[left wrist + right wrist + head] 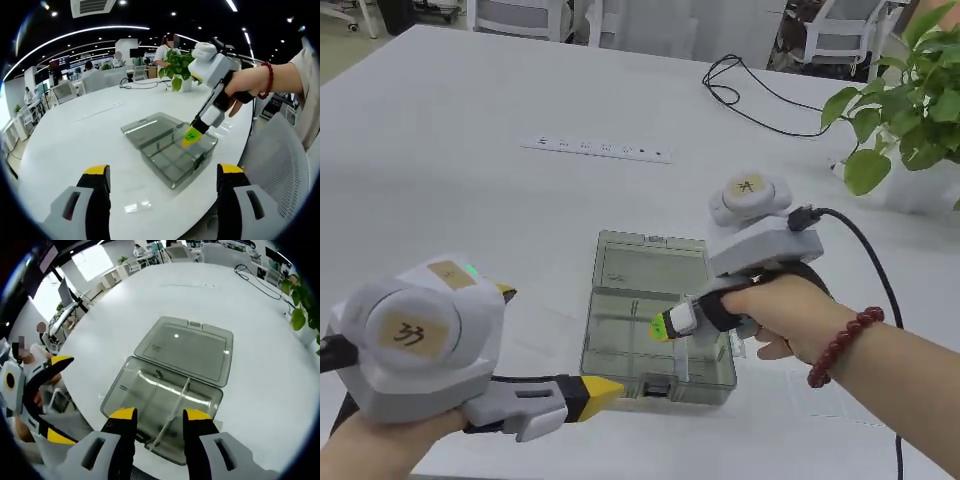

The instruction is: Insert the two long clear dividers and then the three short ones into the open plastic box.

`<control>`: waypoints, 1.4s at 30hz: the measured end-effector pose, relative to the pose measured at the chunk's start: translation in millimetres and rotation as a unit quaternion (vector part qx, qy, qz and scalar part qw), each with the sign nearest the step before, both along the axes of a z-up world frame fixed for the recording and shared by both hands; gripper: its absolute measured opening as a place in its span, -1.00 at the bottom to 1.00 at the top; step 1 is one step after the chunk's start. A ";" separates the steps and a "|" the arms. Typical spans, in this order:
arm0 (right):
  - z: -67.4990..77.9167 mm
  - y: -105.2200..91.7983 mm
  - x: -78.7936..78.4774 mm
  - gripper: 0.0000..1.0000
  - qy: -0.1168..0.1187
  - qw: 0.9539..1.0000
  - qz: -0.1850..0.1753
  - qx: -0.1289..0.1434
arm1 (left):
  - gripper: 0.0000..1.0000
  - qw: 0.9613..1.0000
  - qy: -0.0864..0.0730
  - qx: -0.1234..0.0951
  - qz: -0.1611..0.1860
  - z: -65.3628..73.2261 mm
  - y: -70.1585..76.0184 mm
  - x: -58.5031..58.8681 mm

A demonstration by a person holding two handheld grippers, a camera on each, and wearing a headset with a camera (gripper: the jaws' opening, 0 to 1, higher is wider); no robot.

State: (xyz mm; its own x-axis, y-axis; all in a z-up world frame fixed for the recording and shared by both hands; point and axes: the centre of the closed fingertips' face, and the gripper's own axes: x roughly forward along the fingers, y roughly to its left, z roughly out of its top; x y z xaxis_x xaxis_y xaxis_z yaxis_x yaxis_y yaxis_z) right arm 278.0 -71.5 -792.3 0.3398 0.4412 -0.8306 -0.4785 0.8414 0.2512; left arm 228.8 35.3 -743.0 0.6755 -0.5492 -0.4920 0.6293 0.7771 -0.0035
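The open clear plastic box [655,345] lies in the middle of the white table, its lid [652,262] flat on the far side. In the right gripper view a long clear divider [175,386] crosses the box [120,385], and a short clear divider [172,412] runs from it toward the near wall. My right gripper [159,416] hovers just above that short divider with its jaws a little apart, one on each side. It also shows in the head view [663,326] and the left gripper view [191,136]. My left gripper [161,172] stands wide open, holding nothing, left of the box [172,150].
A white power strip [595,148] lies farther back, a black cable [760,95] loops at the far right, and a green plant [900,110] stands at the right edge. Something small and clear glints on the table [134,205] before the left gripper. Office chairs and people are beyond the table.
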 end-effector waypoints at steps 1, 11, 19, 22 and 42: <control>2.6 -0.3 1.1 -0.17 -0.008 1.000 0.001 0.004 | 0.78 1.000 -0.001 0.001 0.001 0.9 0.9 -0.1; 29.0 -2.1 -0.6 0.06 -0.089 0.994 0.040 0.054 | 0.76 1.000 0.006 -0.016 0.021 9.1 7.6 -2.5; 33.3 -11.1 -9.9 0.21 -0.127 0.986 0.070 0.079 | 0.70 0.999 0.013 -0.013 0.032 11.9 11.7 -7.1; 33.2 -17.8 -14.6 0.26 -0.141 0.983 0.075 0.091 | 0.67 0.999 0.017 -0.018 0.038 12.7 12.7 -9.2; 36.1 -32.0 -34.6 0.43 -0.202 0.966 0.125 0.104 | 0.53 0.997 0.042 0.008 0.059 2.8 23.4 -18.4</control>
State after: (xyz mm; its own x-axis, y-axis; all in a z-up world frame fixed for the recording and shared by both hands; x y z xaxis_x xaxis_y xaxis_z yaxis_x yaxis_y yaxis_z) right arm 243.3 -103.5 -756.3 0.4780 0.6953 -0.5368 -0.7551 0.6375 0.1533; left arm 210.4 58.7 -740.2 0.6907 -0.4596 -0.5583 0.5315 0.8461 -0.0390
